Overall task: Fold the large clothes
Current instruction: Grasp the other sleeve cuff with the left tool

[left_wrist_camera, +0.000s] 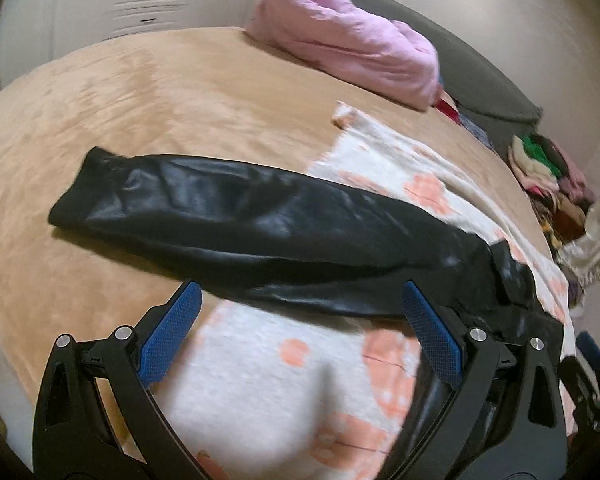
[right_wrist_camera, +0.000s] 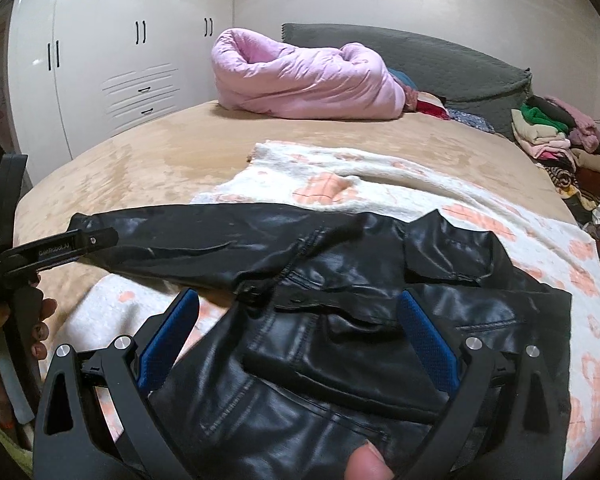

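Both claws, left claw and right claw, gape wide over the black jacket on the bed.

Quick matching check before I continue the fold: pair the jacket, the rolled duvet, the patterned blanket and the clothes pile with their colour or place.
1 jacket
2 duvet
3 blanket
4 clothes pile

A pink, rolled, by the headboard
B black, sleeve stretched out to the left
C stacked at the bed's right edge
D white with peach patches, under the jacket

Pairs: 1-B, 2-A, 3-D, 4-C
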